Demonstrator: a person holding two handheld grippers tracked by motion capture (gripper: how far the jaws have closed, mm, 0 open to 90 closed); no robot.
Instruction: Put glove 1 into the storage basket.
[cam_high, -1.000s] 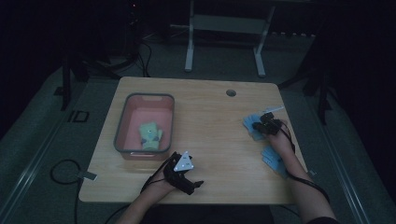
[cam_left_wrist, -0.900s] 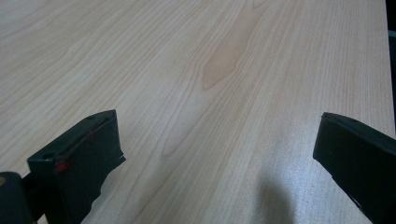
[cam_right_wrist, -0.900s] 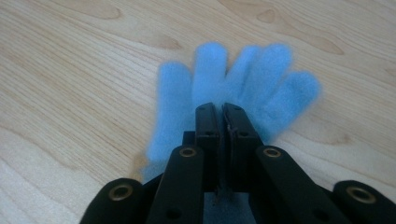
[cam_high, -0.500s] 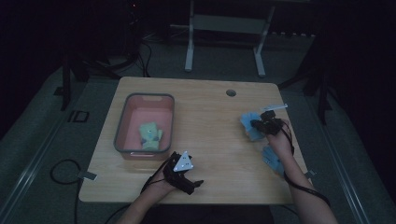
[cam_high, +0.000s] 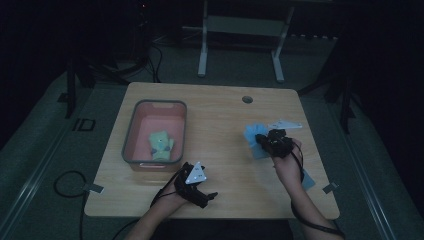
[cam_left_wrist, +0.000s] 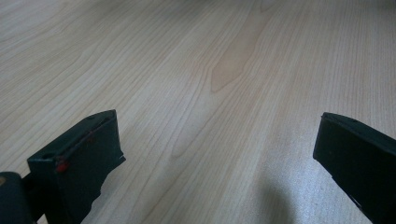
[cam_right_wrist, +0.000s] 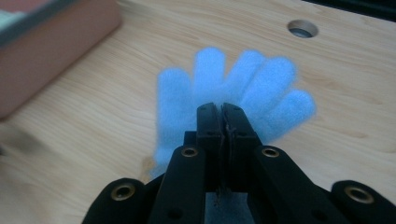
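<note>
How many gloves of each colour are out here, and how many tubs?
Blue gloves: 2 (one partly under the person's forearm)
Green glove: 1, in the tub
Pink tub: 1
Total: 4

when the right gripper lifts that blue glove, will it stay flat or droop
It will probably droop: the blue glove looks like soft fleece, pinched near its cuff by the right gripper. It is likely light, and fuzzy enough not to slip.

Your high view looks forward and down from your side onto the whole table (cam_high: 220, 110). Each gripper view rides low, close above the wood; the right one faces 11 o'clock toward the pink bin (cam_right_wrist: 51, 46).
</note>
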